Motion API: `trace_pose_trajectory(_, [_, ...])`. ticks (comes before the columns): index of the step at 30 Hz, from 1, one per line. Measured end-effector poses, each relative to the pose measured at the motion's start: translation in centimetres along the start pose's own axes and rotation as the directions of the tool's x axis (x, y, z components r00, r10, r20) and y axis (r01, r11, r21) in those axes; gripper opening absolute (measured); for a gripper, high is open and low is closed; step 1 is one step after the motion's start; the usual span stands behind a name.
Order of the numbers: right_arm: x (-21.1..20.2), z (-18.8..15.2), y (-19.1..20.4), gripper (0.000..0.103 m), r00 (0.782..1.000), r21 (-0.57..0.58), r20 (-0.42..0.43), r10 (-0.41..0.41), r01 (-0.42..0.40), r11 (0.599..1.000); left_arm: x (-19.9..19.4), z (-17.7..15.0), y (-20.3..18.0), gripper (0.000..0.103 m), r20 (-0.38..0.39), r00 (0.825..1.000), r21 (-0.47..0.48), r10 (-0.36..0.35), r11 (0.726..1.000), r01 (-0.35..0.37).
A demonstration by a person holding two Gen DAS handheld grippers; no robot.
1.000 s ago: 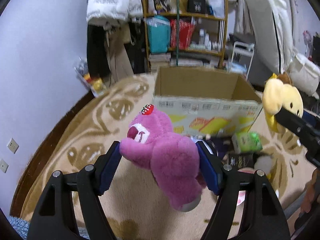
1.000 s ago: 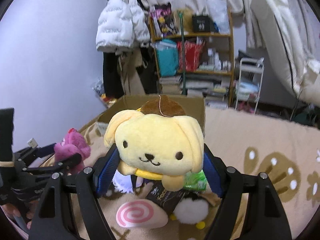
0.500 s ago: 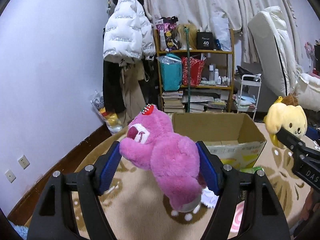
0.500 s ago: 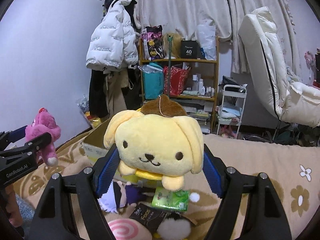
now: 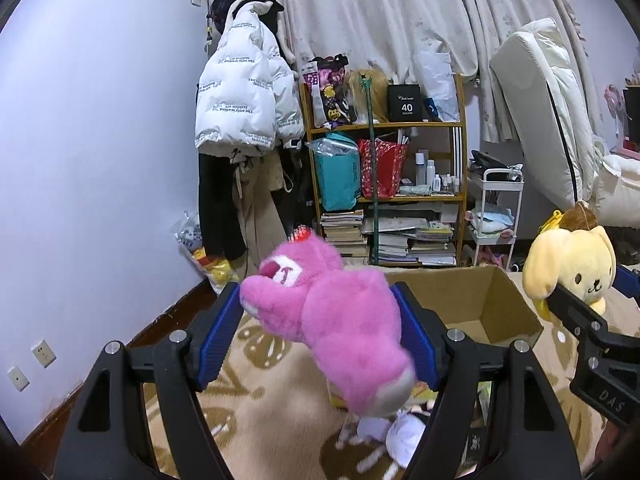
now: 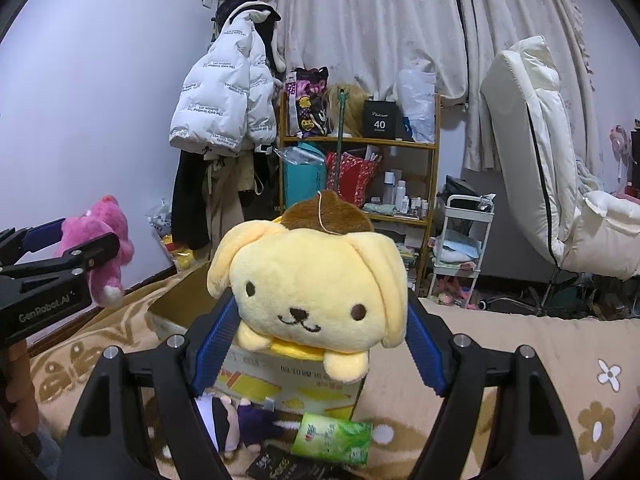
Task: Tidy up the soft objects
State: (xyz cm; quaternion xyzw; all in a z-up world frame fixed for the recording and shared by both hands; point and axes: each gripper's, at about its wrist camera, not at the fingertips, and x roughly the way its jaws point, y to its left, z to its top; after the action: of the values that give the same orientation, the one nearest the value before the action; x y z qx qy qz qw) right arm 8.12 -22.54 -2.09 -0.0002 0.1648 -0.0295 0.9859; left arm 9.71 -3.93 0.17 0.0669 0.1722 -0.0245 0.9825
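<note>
As I held both tools above the patterned rug (image 5: 256, 412), my left gripper (image 5: 320, 336) clamped the pink plush bear (image 5: 340, 328) between its blue pads, in the air just in front of the open cardboard box (image 5: 480, 308). My right gripper (image 6: 320, 332) squeezed the yellow plush dog (image 6: 312, 292) over the box's near corner; 2 small toys and a green packet (image 6: 332, 438) lay below.

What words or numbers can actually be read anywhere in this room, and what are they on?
"40": black box on the shelf top.
"GenRobot.AI": left tongs, on the body.
"DAS", cut off: right tongs, on the body.
White puffer jacket: repeated print, too small to read.
Cardboard box: label print blurred.
Green packet: unreadable.
</note>
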Motion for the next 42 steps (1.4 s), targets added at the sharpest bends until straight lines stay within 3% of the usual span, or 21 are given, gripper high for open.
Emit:
trace_pose_trajectory(5, [1.4, 0.5, 0.0, 0.082, 1.0, -0.009, 0.0, 0.009, -0.009, 1.0, 1.3, 1.0, -0.8, 0.074, 0.026, 1.0, 0.023, -0.014, 1.0, 0.013])
trace_pose_trajectory(9, [2.6, 0.5, 0.2, 0.082, 1.0, -0.03, -0.01, 0.017, -0.017, 0.999, 2.9, 1.9, -1.3, 0.073, 0.009, 0.996, 0.03, -0.094, 0.995, 0.093])
trace_pose_trajectory(11, [3.3, 0.4, 0.2, 0.082, 1.0, -0.039, -0.024, 0.018, -0.019, 0.999, 4.3, 1.7, -1.6, 0.068, -0.03, 0.994, 0.036, -0.108, 0.993, 0.109])
trace_pose_trajectory(16, [5.7, -0.2, -0.2, 0.082, 0.993, -0.002, -0.097, 0.068, -0.068, 0.998, 6.9, 0.5, -1.0, 0.068, -0.128, 0.987, -0.002, -0.096, 0.995, 0.097])
trace_pose_trajectory(20, [6.7, -0.6, -0.4, 0.082, 0.99, 0.009, -0.123, 0.074, -0.074, 0.997, 7.6, -0.9, -0.2, 0.068, -0.221, 0.971, -0.021, -0.095, 0.995, 0.093])
trace_pose_trajectory(24, [7.2, -0.7, -0.3, 0.082, 0.985, 0.011, -0.148, 0.086, -0.085, 0.996, 7.9, -2.9, 0.5, 0.079, -0.342, 0.933, -0.074, -0.11, 0.993, 0.09])
trace_pose_trajectory(29, [7.3, -0.6, -0.6, 0.082, 0.979, 0.031, -0.168, 0.113, -0.109, 0.994, 8.1, -5.4, 0.6, 0.082, -0.464, 0.875, -0.12, -0.136, 0.989, 0.09])
trace_pose_trajectory(37, [7.9, -0.9, -0.9, 0.082, 0.971, 0.046, -0.206, 0.118, -0.111, 0.993, 7.7, -8.8, 0.5, 0.088, -0.578, 0.795, -0.173, -0.186, 0.979, 0.103])
trace_pose_trajectory(42, [8.8, -1.3, -1.1, 0.083, 0.954, 0.081, -0.248, 0.167, -0.151, 0.985, 7.3, -10.1, -0.7, 0.09, -0.627, 0.748, -0.159, -0.217, 0.976, 0.15])
